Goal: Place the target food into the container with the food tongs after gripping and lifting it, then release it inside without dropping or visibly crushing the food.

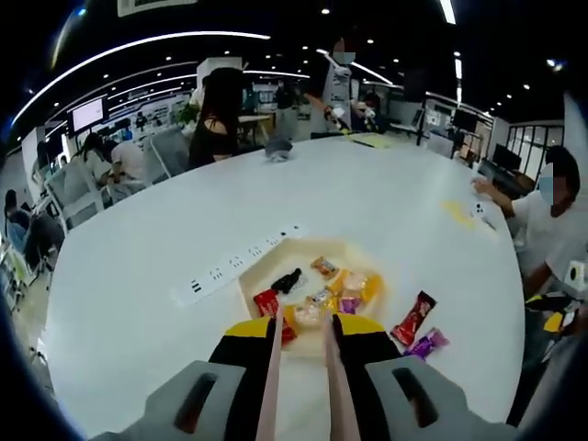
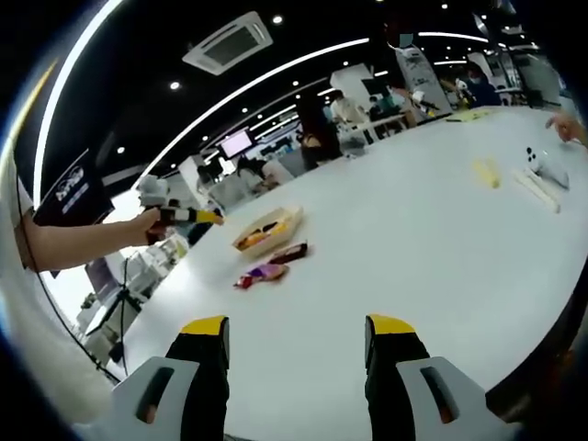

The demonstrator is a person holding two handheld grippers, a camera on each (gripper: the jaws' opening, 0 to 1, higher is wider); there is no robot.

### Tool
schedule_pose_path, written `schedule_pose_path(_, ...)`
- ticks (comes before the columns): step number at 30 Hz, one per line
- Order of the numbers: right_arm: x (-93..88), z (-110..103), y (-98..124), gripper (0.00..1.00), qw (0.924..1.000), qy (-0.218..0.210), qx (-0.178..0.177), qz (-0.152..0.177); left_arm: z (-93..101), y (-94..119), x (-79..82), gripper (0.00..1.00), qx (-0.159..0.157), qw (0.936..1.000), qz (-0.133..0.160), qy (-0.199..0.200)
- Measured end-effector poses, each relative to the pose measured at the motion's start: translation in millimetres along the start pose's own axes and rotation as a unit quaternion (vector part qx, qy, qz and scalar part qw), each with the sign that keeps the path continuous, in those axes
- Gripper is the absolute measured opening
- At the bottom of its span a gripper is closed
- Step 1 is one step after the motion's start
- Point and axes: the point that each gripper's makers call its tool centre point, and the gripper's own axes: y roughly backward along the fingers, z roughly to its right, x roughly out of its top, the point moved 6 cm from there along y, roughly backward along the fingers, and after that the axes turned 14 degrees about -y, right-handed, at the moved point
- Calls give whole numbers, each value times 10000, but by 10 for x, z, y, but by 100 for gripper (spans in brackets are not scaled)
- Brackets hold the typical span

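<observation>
Your left hand-held gripper (image 1: pixel 303 342) is clamped on the food tongs (image 1: pixel 301 386), whose two arms run forward between its jaws; their tips sit close together at a pale snack (image 1: pixel 308 315) inside the cream container (image 1: pixel 276 259). Other wrapped snacks lie in the container; a red packet (image 1: pixel 413 319) and a purple packet (image 1: pixel 427 344) lie on the white bench (image 1: pixel 386 197) just beside it. Your right hand-held gripper (image 2: pixel 296 338) hangs wide apart and empty above the bench, well apart from the container (image 2: pixel 267 230).

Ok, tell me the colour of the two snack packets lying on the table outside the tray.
One packet is red, the other purple; the left gripper view shows them best.
</observation>
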Motion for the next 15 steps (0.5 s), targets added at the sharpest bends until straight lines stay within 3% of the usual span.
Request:
schedule_pose_path(8, -28, -30, 11, 60, 10000, 27, 43, -30, 66, 110, -2, 23, -49, 9999, 80, 45)
schedule_pose_path(15, -37, -54, 6, 60, 9999, 58, 77, -36, 160, 234, 113, 23, -104, 9996, 276, 47)
